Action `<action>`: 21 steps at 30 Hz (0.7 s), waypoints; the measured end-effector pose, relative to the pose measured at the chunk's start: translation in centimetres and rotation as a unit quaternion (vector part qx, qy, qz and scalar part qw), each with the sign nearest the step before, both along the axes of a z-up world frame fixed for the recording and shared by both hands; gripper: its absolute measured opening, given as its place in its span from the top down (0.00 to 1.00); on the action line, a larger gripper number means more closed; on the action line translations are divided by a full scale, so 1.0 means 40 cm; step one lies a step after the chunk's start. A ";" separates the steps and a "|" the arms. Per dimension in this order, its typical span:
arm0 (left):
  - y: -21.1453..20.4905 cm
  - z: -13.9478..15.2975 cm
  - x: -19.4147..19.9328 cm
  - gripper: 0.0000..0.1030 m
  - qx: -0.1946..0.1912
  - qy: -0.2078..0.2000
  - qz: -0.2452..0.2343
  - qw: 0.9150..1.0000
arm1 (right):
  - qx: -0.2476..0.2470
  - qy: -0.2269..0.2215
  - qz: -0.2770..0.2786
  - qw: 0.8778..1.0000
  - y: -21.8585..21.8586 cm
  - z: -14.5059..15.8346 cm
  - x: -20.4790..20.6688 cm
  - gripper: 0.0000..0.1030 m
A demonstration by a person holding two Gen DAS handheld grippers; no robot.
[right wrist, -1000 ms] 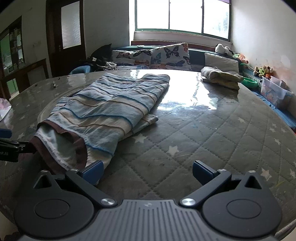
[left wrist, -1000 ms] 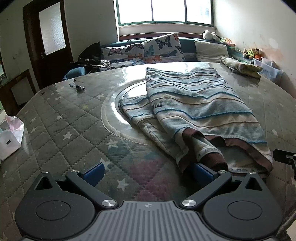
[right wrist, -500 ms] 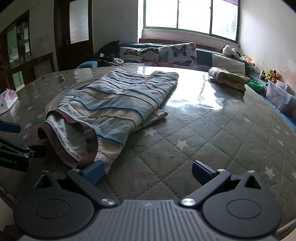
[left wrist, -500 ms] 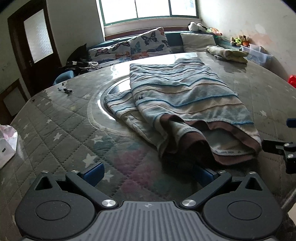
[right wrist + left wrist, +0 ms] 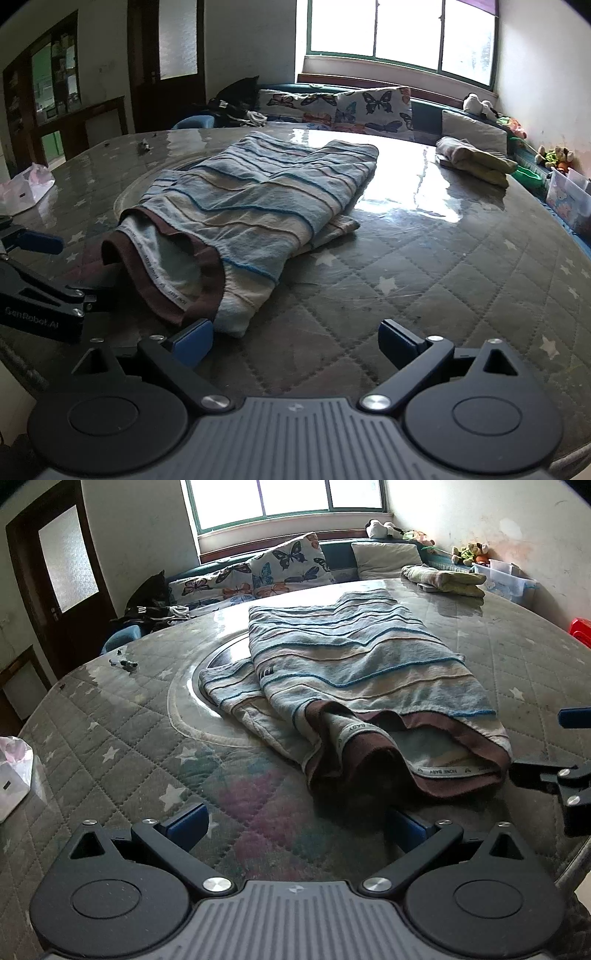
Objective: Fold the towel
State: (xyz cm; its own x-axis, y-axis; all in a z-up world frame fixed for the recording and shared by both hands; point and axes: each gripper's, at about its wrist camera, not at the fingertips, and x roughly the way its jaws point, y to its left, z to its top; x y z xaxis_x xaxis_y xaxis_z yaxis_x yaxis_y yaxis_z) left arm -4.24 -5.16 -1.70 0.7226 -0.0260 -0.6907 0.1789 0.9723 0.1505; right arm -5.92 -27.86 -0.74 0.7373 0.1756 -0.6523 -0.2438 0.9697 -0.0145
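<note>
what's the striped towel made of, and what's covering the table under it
The blue-and-beige striped towel with brown hem looks like soft cotton terry: matte, nubby pile, limp folds, a woven label strip at the hem. The round table seems to wear a grey star-print quilted cloth under a clear glossy sheet, probably plastic or glass, judging by the stitched diamonds and the sharp window glare.
</note>
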 end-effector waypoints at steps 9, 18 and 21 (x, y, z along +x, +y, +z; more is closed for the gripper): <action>-0.004 -0.001 -0.006 0.00 0.000 -0.001 -0.005 1.000 | -0.005 0.002 0.013 1.000 0.015 -0.003 -0.001 0.07; -0.008 0.001 -0.005 0.00 0.002 -0.003 -0.007 1.000 | -0.010 0.001 0.024 1.000 0.026 -0.003 -0.002 0.09; -0.010 0.003 -0.001 0.00 0.003 -0.005 -0.008 1.000 | -0.009 0.001 0.027 1.000 0.027 -0.003 0.002 0.10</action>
State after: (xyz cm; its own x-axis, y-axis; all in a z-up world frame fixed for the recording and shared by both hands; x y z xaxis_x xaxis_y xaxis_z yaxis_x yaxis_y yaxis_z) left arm -4.30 -5.56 -1.59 0.7287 -0.0327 -0.6840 0.1922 0.9685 0.1585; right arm -5.84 -26.78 -0.86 0.7258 0.2032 -0.6572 -0.2950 0.9550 -0.0305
